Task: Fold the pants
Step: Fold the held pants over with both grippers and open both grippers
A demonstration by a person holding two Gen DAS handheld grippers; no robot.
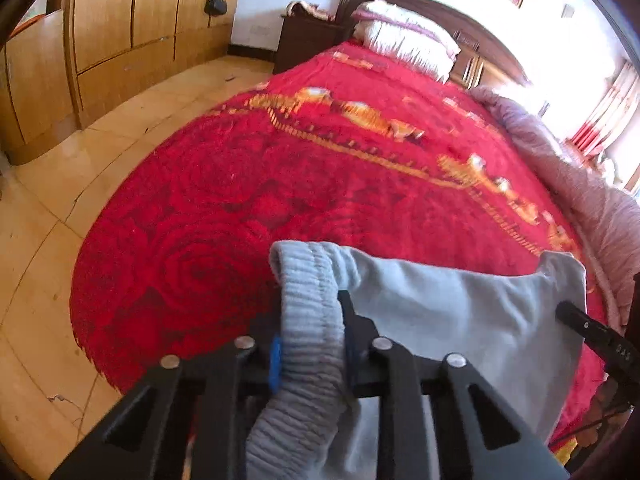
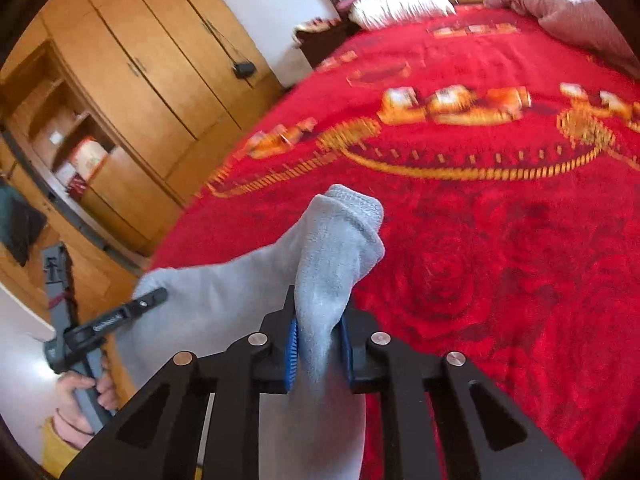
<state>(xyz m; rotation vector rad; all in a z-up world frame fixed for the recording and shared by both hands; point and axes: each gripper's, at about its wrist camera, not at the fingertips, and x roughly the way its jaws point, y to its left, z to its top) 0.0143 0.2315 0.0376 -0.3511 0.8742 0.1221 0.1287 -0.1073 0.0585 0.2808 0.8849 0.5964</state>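
Left gripper [image 1: 310, 354] jaws clamped on the ribbed elastic waistband [image 1: 308, 304] of the grey sweatpants [image 1: 452, 320]; right gripper [image 2: 318, 354] jaws clamped on a bunched corner of the same garment. The sweatpants hang stretched between the two grippers, lifted over the near end of the red blanket [image 1: 320, 184]. Risk: the right grip holds a thick wad, so layers may slip out unevenly and spoil edge alignment when laid down. Risk: fabric below both grippers is hidden, so the legs may be twisted or dragging; cannot tell. Landing area on the blanket looks open. A pink quilt [image 1: 592, 184] lies along the far side, pillow [image 1: 404, 36] at the headboard, wardrobe [image 2: 132, 80] well apart.
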